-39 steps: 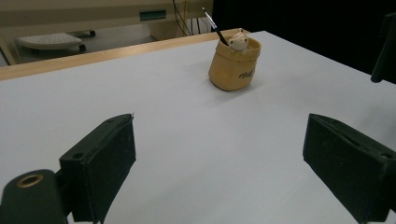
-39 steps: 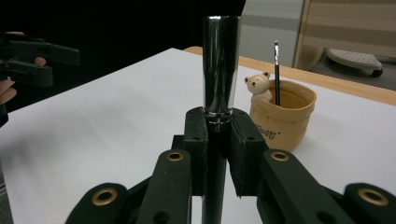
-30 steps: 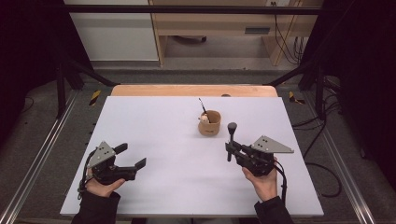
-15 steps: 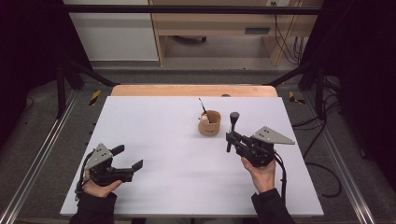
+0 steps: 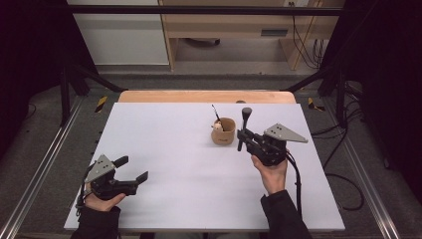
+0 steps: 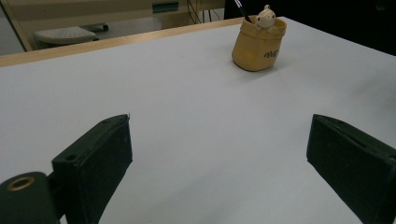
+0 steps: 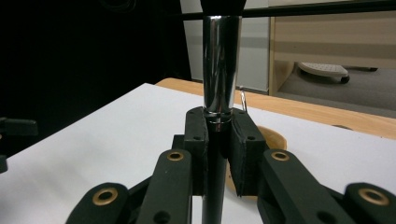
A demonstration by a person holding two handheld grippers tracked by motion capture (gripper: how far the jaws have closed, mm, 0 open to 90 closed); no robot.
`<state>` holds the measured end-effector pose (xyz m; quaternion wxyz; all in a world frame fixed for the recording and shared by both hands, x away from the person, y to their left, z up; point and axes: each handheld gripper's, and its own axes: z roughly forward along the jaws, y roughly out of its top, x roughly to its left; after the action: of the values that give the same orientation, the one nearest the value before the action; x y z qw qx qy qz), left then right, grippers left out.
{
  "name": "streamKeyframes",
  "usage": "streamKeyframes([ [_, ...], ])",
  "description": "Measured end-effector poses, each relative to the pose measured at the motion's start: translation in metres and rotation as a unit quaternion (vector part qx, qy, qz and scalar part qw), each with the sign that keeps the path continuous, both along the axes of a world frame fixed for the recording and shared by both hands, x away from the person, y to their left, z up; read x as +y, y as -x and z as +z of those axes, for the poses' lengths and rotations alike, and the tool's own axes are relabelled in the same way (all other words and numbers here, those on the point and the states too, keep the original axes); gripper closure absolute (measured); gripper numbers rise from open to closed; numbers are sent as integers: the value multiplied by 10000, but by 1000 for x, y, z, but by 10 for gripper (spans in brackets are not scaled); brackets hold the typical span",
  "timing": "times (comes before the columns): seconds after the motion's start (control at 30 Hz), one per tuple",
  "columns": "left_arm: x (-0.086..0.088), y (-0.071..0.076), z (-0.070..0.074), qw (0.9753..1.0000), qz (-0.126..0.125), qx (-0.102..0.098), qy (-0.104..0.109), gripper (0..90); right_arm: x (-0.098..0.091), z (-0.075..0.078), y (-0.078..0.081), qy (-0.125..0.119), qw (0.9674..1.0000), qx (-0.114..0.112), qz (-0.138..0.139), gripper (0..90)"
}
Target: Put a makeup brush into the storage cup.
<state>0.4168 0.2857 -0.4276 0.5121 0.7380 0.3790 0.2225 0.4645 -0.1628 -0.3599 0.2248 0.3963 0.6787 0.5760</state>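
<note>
A tan cup (image 5: 223, 133) stands right of the white table's middle, holding a small pale figure and a thin black brush (image 5: 216, 113). My right gripper (image 5: 241, 135) is just right of the cup, shut on a black makeup brush (image 5: 246, 115) that it holds upright, bristles up. In the right gripper view the pads (image 7: 244, 140) clamp the black handle just below the chrome ferrule (image 7: 220, 65), and the cup (image 7: 274, 139) shows behind the jaws. My left gripper (image 5: 132, 169) rests low at the table's near left, open, nothing between its jaws. Its own view looks across to the cup (image 6: 258, 46).
A wooden strip (image 5: 204, 96) runs along the table's far edge. Metal frame rails (image 5: 45, 164) flank the table on both sides. Cables (image 5: 343, 179) lie on the floor at the right, and a cabinet stands beyond the table.
My right gripper has carried the brush upward and away from the person, closer to the cup. The left gripper has stayed nearly where it was.
</note>
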Motion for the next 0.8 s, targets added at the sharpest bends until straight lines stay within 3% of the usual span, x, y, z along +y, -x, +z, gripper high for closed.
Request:
streamKeyframes([
  [0.37, -4, 0, -1, 10000, -54, -16, -43, 60, 11, 8, -26, -25, 9997, -36, -242, 792],
  [0.8, -7, 0, -2, 9999, -85, -18, -59, 60, 17, 5, -55, 7, 9985, 42, -551, 792],
])
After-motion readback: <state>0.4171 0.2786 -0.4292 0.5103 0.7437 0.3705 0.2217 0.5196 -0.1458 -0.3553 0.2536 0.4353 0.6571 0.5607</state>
